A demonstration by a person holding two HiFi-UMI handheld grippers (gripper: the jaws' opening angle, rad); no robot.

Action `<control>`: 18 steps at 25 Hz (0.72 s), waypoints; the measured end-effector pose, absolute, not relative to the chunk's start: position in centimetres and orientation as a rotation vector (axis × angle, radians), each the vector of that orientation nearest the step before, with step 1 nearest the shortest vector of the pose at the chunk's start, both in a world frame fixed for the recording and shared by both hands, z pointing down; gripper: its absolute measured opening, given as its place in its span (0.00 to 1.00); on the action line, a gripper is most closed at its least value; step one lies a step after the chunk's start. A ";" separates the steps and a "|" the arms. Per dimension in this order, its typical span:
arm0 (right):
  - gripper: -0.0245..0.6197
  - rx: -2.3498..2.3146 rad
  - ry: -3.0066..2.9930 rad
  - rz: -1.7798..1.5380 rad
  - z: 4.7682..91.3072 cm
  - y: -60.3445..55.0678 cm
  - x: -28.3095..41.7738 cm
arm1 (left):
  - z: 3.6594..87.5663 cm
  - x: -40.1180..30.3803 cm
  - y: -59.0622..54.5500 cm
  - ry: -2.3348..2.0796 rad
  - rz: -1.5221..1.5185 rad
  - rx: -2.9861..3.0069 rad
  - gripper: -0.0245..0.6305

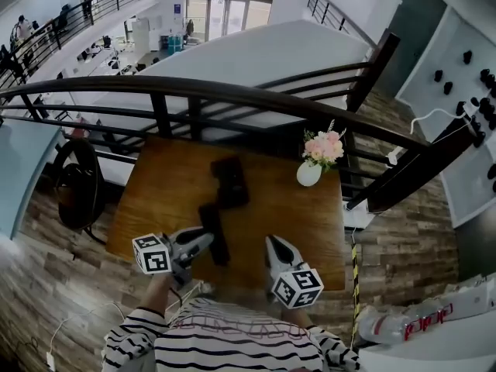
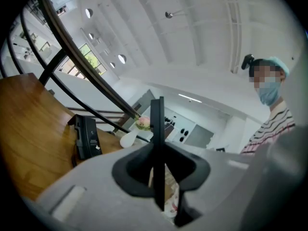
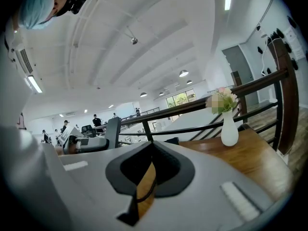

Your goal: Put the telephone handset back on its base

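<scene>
On the wooden table (image 1: 159,188) stands the black telephone base (image 1: 230,180), which the left gripper view shows as a dark box (image 2: 87,136) ahead and to the left. The black handset (image 1: 214,235) lies lengthwise just in front of the base, apart from it. My left gripper (image 1: 203,241) is shut on its left side. In that gripper's own view the handset (image 2: 157,119) is a thin dark slab on edge between the jaws of the left gripper (image 2: 156,150). I cannot tell whether it touches the table. My right gripper (image 1: 276,248) sits right of the handset, shut and holding nothing (image 3: 150,150).
A white vase with pink flowers (image 1: 308,173) stands at the table's far right corner, also visible as the vase (image 2: 127,138) and vase (image 3: 229,131). A dark railing (image 1: 232,91) runs behind the table over a drop to a lower floor. A round black object (image 1: 77,184) sits left of the table.
</scene>
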State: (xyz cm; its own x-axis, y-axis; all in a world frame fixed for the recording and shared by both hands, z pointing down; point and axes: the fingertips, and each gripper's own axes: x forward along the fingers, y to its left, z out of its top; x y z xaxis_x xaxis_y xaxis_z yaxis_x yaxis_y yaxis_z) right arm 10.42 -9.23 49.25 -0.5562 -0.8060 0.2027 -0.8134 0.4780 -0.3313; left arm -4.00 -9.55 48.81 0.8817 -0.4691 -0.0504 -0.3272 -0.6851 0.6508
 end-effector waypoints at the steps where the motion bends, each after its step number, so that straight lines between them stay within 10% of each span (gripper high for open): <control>1: 0.04 1.481 -2.682 0.616 49.2 -10.0 9.9 | 48.9 -4.4 -10.3 -0.557 -0.271 2.383 0.14; 18: 0.04 1.618 -2.547 0.718 52.1 -19.6 4.9 | 53.0 -8.4 -25.4 -0.412 -0.257 2.277 0.14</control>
State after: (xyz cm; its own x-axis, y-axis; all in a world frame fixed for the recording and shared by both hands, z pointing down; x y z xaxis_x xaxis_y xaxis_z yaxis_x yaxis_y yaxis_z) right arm 4.88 -19.62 52.12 -0.4550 -0.8472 0.2743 -0.8658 0.3487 -0.3589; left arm -8.43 -25.39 53.05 0.9268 -0.3717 -0.0534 -0.2116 -0.6342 0.7436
